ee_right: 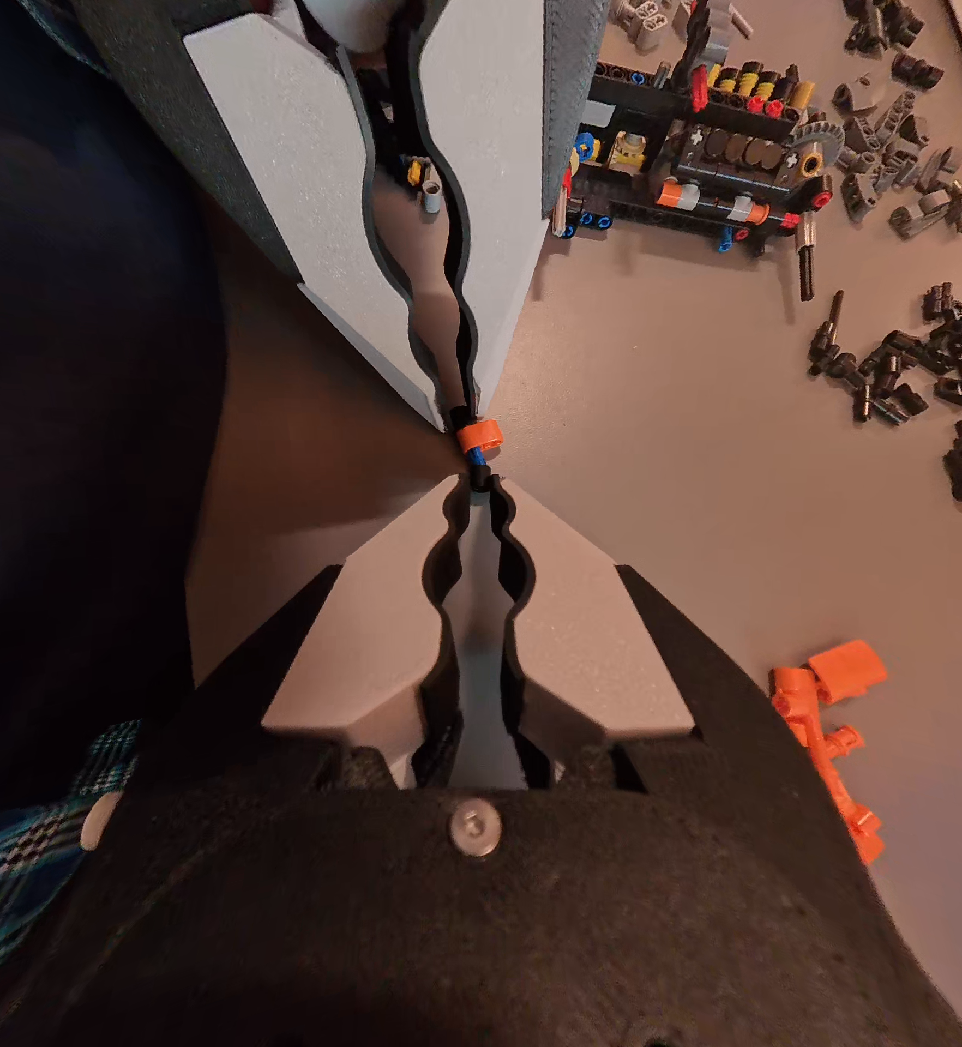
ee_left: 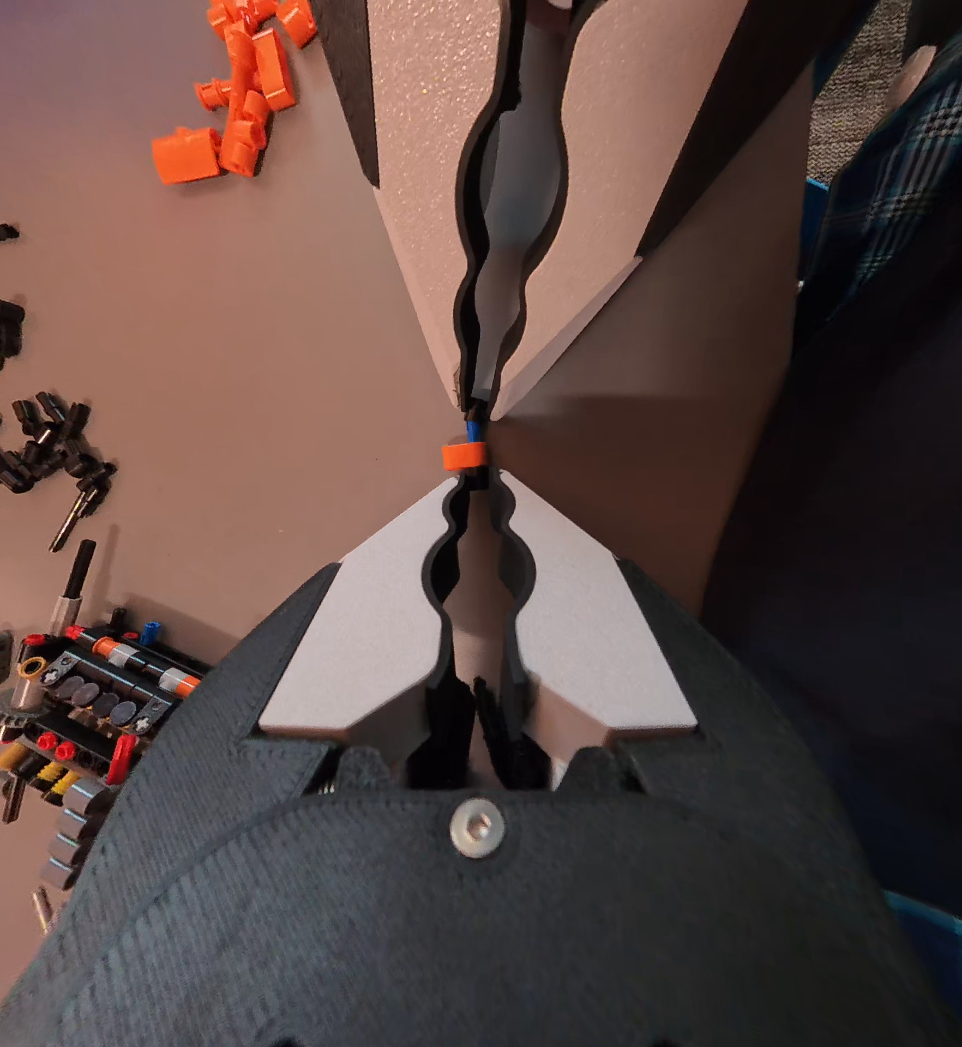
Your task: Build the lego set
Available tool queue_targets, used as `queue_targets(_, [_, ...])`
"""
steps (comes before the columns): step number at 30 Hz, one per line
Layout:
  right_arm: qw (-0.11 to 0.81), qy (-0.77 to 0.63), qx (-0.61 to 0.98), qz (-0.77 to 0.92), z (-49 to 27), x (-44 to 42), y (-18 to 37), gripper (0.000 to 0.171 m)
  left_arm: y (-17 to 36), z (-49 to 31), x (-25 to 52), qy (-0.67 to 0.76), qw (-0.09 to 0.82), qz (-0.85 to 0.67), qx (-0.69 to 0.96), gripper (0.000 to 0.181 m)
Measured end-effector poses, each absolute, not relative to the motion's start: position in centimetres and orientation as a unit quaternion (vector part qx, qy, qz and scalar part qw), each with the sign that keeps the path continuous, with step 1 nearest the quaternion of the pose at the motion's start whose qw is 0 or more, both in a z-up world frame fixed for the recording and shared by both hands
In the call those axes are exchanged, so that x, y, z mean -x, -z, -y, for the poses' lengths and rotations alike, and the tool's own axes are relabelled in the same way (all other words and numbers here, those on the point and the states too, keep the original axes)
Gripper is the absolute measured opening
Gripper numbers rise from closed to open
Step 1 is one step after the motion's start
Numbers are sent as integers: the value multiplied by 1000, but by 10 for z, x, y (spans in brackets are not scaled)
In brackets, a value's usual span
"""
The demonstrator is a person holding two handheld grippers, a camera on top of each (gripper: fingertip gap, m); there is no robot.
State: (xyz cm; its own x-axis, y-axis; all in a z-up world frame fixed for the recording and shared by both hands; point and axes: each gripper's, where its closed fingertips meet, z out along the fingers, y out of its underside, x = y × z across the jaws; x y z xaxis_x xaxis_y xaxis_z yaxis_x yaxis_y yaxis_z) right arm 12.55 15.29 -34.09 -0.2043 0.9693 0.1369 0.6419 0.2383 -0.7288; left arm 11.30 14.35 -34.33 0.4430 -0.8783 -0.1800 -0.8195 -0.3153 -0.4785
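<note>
My left gripper (ee_left: 476, 481) is shut on a small black piece that carries an orange connector (ee_left: 463, 456). My right gripper (ee_right: 480, 481) is shut on the dark end of a blue pin (ee_right: 476, 458). The two grippers meet tip to tip above the table's near edge. The blue pin (ee_left: 472, 432) reaches into the orange connector (ee_right: 479, 436). The right gripper (ee_left: 479, 405) comes down from the top of the left wrist view. The left gripper (ee_right: 462, 416) comes down from the top of the right wrist view.
A partly built black model (ee_left: 99, 697) (ee_right: 711, 164) lies on the tan table. Loose orange pieces (ee_left: 235, 96) (ee_right: 830, 714), a pile of black pins (ee_left: 25, 447) (ee_right: 920, 362) and grey parts (ee_right: 892, 147) lie around. A plaid sleeve (ee_left: 909, 170) is beyond the table edge. Both grippers' tips are close together, under 4 cm apart.
</note>
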Motion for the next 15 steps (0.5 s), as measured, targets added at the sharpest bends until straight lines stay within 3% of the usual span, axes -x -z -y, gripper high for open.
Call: queue_targets(15, [309,-273,482,773,-153,-124,340,4,343,-142,-113,51,250,-566,784,6])
